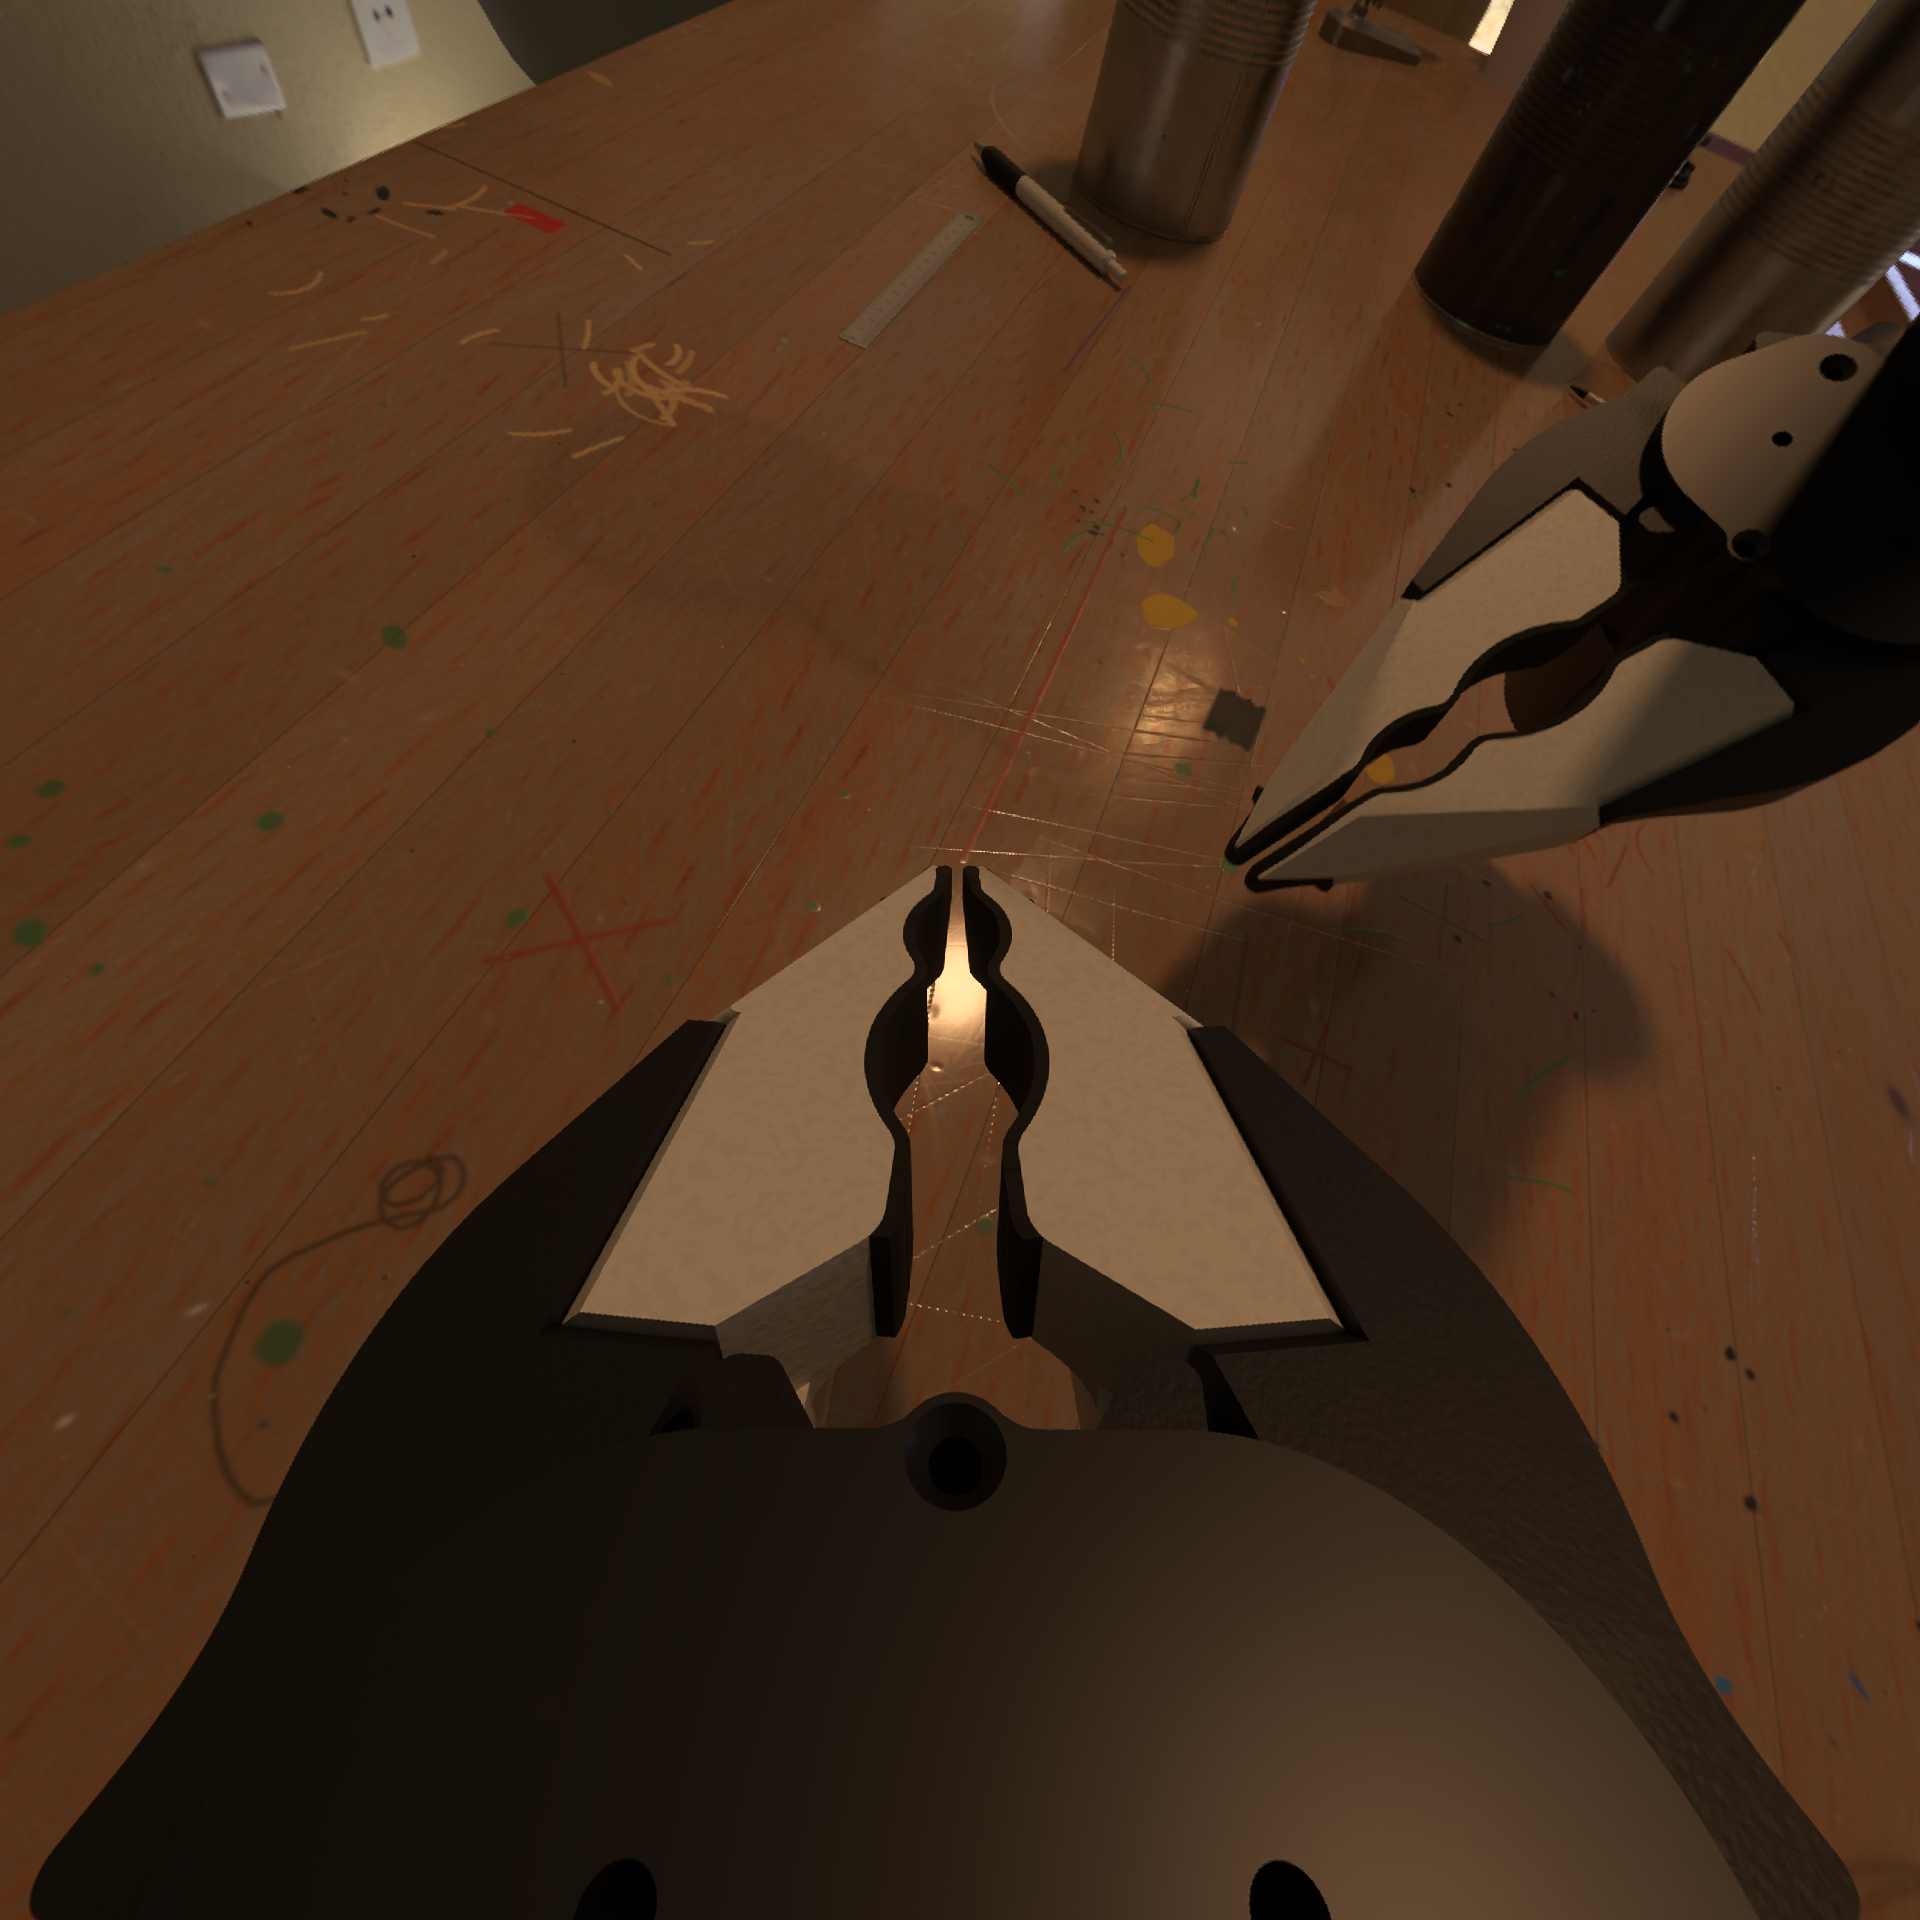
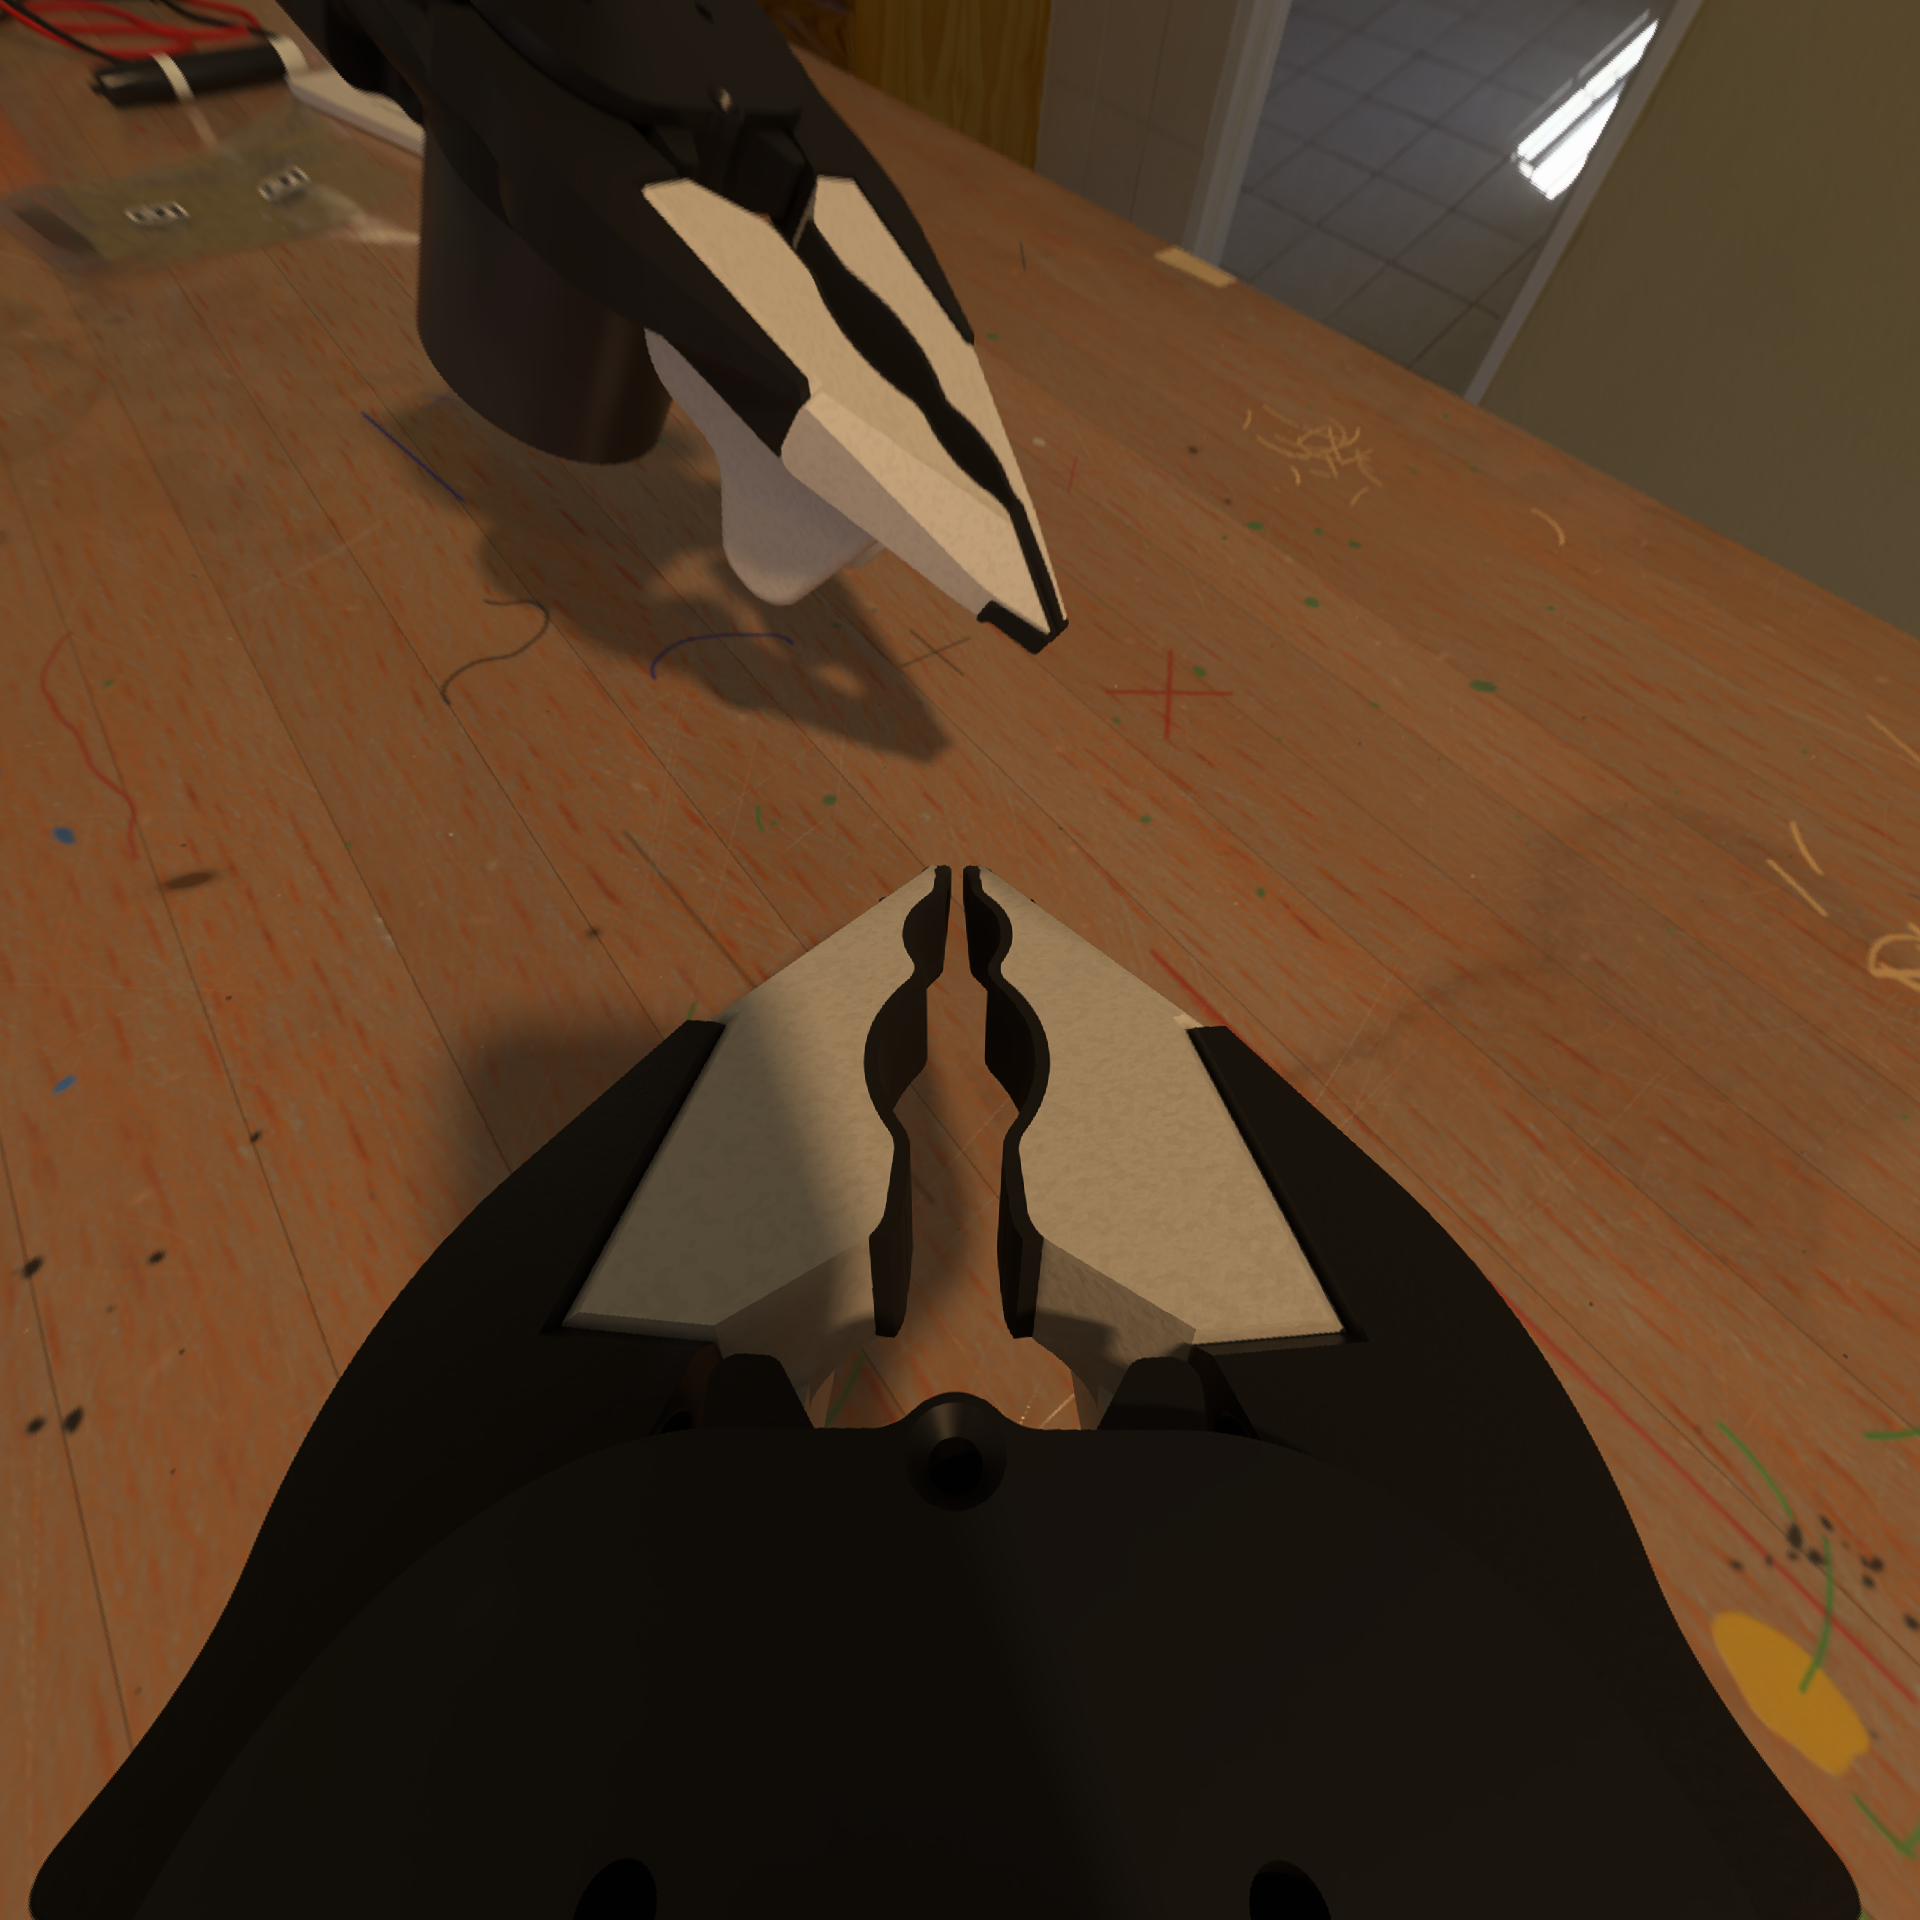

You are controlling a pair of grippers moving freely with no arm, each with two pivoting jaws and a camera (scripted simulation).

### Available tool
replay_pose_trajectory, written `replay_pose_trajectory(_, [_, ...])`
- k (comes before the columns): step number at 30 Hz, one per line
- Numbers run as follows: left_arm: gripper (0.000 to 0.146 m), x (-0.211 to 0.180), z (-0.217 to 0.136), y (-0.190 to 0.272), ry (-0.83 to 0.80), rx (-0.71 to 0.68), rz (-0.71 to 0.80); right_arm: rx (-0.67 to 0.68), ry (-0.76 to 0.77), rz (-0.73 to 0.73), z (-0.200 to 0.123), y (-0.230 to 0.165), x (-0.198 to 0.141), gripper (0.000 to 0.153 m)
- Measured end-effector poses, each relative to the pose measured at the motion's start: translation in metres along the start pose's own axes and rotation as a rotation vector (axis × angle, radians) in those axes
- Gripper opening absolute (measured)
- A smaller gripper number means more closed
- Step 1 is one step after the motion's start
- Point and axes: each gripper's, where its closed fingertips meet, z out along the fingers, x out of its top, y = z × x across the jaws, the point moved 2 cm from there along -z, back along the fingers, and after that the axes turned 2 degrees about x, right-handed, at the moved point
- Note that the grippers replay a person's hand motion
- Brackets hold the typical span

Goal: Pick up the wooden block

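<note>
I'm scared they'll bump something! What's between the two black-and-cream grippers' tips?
Nothing: only bare, scratched wooden table between the black-and-cream left gripper and right gripper, in the left wrist view.

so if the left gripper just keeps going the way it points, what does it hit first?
Most likely the bare wooden table just past the left gripper, whose tips angle down at it. Nothing lies between; the ruler and marker are far beyond. No wooden block shows; depth is uncertain.
</note>
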Motion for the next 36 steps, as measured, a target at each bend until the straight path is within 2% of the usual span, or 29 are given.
replay_pose_trajectory(14, [0.002, -0.001, 0.002, 0.002, -0.015, 0.093, 0.073, -0.074, -0.005, 0.122, 0.011, -0.004, 0.006, 0.002])
replay_pose_trajectory(26, [0.002, 0.001, 0.001, 0.001, -0.022, 0.16, 0.144, -0.133, -0.049, 0.078, 0.009, 0.002, 0.005, 0.003])
replay_pose_trajectory(32, [0.002, 0.005, -0.002, 0.004, -0.003, 0.218, 0.304, -0.117, -0.099, 0.142, 0.002, 0.014, 0.009, 0.003])
replay_pose_trajectory(36, [0.002, 0.008, -0.002, 0.009, 0.018, 0.228, 0.322, -0.097, -0.119, 0.167, 0.001, 0.014, 0.009, 0.002])
